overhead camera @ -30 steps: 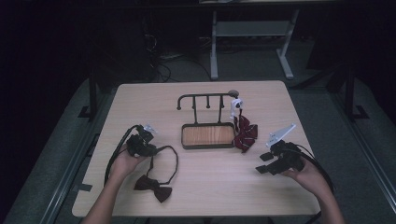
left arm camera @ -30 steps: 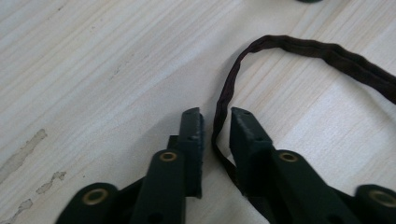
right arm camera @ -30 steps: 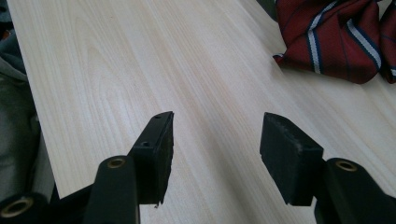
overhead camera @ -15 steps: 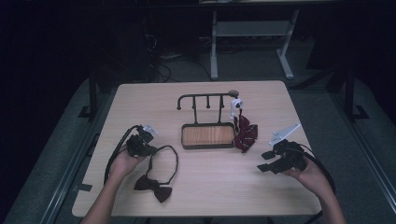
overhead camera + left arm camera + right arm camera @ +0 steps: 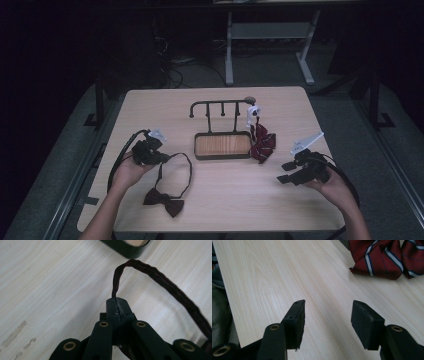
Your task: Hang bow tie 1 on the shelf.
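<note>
Two bow ties were on the wooden table [image 5: 215, 200]. The dark bow tie [image 5: 164, 200] lay in the lower left of the high view, and its neck strap [image 5: 186, 167] ran up in a loop to the left gripper [image 5: 149, 151]. In the left gripper view the jaws were pressed together on the strap [image 5: 117, 277], w/ the band rising from the tips and curving off to the right edge of the frame.

Compared w/ a second ago, the left gripper had moved up and a bit left in the high view, and the strap loop looked more stretched; the bow itself sat approx. where it was. I judge this as the start of lifting the tie by its strap, probably to bring it to the black hook stand [image 5: 222, 106] w/ its wood-lined tray [image 5: 223, 145] in the frame centre.

The red striped bow tie [image 5: 261, 142] already hung from the stand's right end, its lower part touching the table beside the tray. The right gripper [image 5: 285, 172], lower right, had hardly moved; its jaws stood wide apart w/ nothing between them, over bare table, the striped tie [image 5: 384, 257] near, in the upper right of its view.
</note>
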`<state>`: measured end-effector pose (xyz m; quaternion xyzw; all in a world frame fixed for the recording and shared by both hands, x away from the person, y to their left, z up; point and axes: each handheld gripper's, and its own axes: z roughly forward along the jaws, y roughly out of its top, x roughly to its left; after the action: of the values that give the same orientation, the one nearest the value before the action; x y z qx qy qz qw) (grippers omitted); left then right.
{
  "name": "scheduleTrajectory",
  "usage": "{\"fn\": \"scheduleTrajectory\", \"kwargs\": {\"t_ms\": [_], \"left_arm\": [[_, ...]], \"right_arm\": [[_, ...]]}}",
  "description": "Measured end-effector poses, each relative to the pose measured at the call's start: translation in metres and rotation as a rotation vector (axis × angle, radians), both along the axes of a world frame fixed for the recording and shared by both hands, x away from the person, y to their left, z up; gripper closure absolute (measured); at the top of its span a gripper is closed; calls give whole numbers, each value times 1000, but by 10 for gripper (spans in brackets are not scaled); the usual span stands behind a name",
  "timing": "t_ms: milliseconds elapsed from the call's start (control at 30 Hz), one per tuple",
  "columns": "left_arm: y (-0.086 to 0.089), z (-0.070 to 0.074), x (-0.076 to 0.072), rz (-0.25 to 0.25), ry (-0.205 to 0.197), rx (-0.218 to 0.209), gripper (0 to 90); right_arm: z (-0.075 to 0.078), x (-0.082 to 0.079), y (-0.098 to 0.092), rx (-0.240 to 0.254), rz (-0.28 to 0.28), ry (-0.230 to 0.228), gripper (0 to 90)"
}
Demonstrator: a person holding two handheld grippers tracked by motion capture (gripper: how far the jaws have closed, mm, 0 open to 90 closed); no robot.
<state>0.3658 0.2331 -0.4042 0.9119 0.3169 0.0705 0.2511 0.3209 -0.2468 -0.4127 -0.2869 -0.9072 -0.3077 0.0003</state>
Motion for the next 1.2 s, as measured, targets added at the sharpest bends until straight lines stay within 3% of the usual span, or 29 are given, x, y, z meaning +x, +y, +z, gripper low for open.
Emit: {"fn": "scheduleTrajectory", "kwargs": {"t_ms": [633, 1200], "left_arm": [[3, 40, -14, -76, -27, -21, 900], [-2, 72, -19, -139, -14, -24, 900]], "right_arm": [[-3, 1, 1, -6, 6, 2, 444], [-1, -1, -2, 8, 14, -4, 442]]}}
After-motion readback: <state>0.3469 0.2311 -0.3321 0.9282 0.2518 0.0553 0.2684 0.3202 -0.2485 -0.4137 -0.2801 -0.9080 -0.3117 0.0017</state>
